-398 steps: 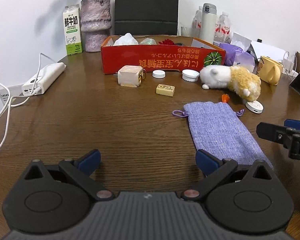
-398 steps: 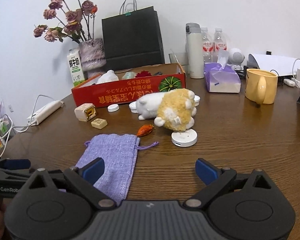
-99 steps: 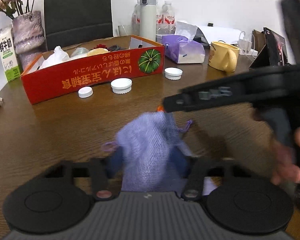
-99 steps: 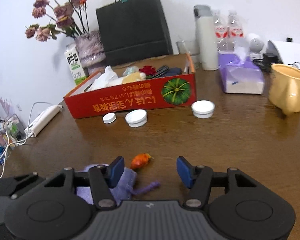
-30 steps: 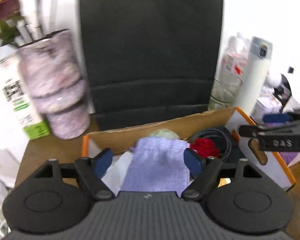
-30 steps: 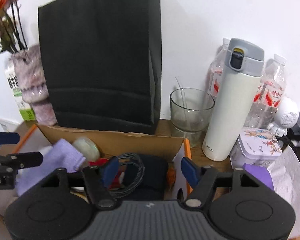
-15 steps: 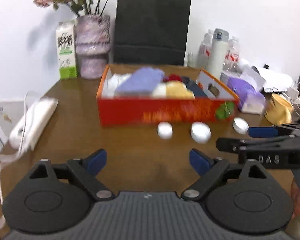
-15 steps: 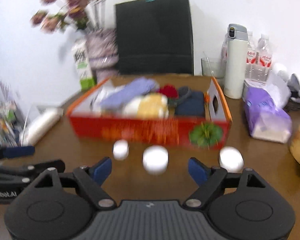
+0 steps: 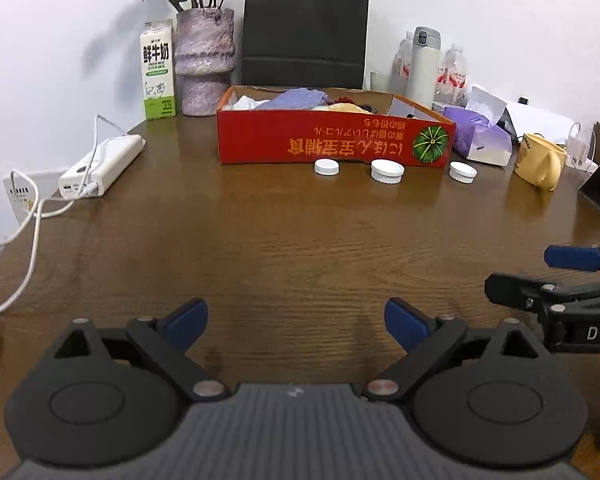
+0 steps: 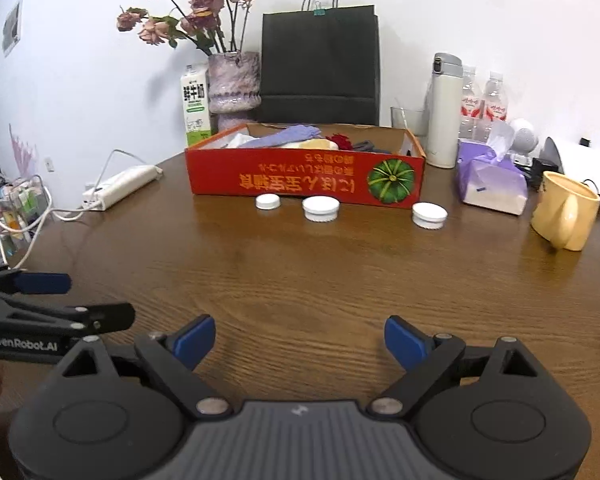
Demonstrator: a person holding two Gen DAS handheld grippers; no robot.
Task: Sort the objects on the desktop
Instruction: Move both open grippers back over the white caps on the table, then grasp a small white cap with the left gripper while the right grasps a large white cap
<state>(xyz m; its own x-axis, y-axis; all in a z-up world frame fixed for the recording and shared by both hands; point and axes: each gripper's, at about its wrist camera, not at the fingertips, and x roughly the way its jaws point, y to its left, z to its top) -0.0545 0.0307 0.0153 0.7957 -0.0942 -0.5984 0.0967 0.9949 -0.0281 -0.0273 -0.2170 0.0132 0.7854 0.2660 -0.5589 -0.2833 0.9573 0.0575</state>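
The red cardboard box (image 9: 332, 142) (image 10: 300, 178) stands at the back of the wooden table, with the purple cloth bag (image 9: 296, 100) (image 10: 288, 136) lying inside among other items. Three white lids (image 9: 387, 170) (image 10: 321, 208) rest on the table just in front of the box. My left gripper (image 9: 296, 322) hovers over bare wood near the front, its jaws opening with nothing between them. My right gripper (image 10: 298, 340) hangs likewise to its right, jaws opening and empty; it also shows from the side, the right gripper (image 9: 556, 276), in the left wrist view.
A yellow mug (image 10: 566, 214) and purple tissue pack (image 10: 490, 182) sit at the right. A white power bank (image 9: 102, 166) with cables lies at the left. Milk carton (image 9: 158, 76), vase (image 9: 204, 62), black bag (image 9: 304, 28), thermos (image 10: 444, 112) and bottles line the back.
Both grippers pulled back from over the box to low above the table's front, leaving the purple bag in the box. Their jaws spread wider.
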